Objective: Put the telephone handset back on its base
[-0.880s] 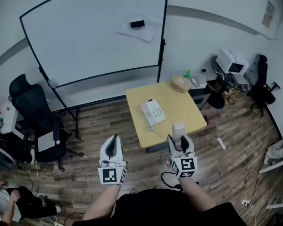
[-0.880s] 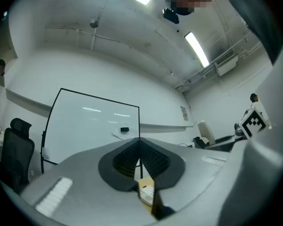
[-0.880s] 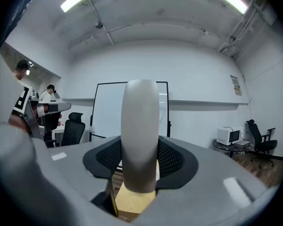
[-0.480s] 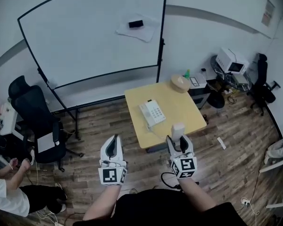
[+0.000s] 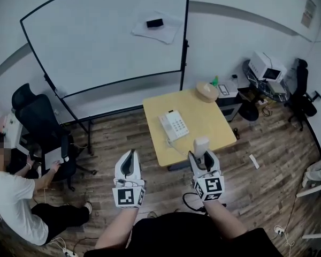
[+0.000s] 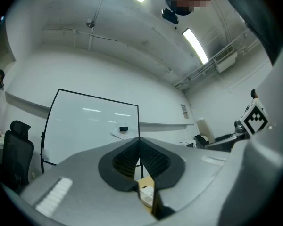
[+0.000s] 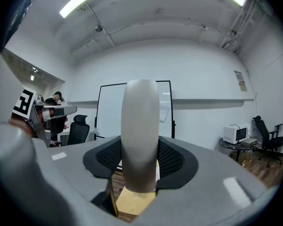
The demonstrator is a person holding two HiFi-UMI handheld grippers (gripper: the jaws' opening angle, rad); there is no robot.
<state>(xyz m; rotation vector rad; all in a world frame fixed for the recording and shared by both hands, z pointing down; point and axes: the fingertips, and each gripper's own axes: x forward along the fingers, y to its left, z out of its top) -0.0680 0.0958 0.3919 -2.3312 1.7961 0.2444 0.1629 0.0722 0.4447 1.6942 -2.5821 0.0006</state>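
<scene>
The white telephone base (image 5: pixel 174 126) with its keypad lies on the small yellow table (image 5: pixel 203 116). Its pale handset (image 5: pixel 201 145) stands upright between the jaws of my right gripper (image 5: pixel 203 155), near the table's front edge; a cord runs from it toward the base. In the right gripper view the handset (image 7: pixel 140 135) fills the middle, both black pads pressed on it. My left gripper (image 5: pixel 128 164) hangs over the wood floor left of the table, its jaws closed together with nothing between them (image 6: pixel 140 160).
A large whiteboard (image 5: pixel 107 42) stands behind the table. A round basket (image 5: pixel 206 91) sits at the table's far corner. A black office chair (image 5: pixel 40 130) and a seated person (image 5: pixel 16 197) are at the left. A cart with a white appliance (image 5: pixel 266 66) stands at right.
The person at the left has moved further into view beside the chair. Both grippers and the handset stay nearly where they were.
</scene>
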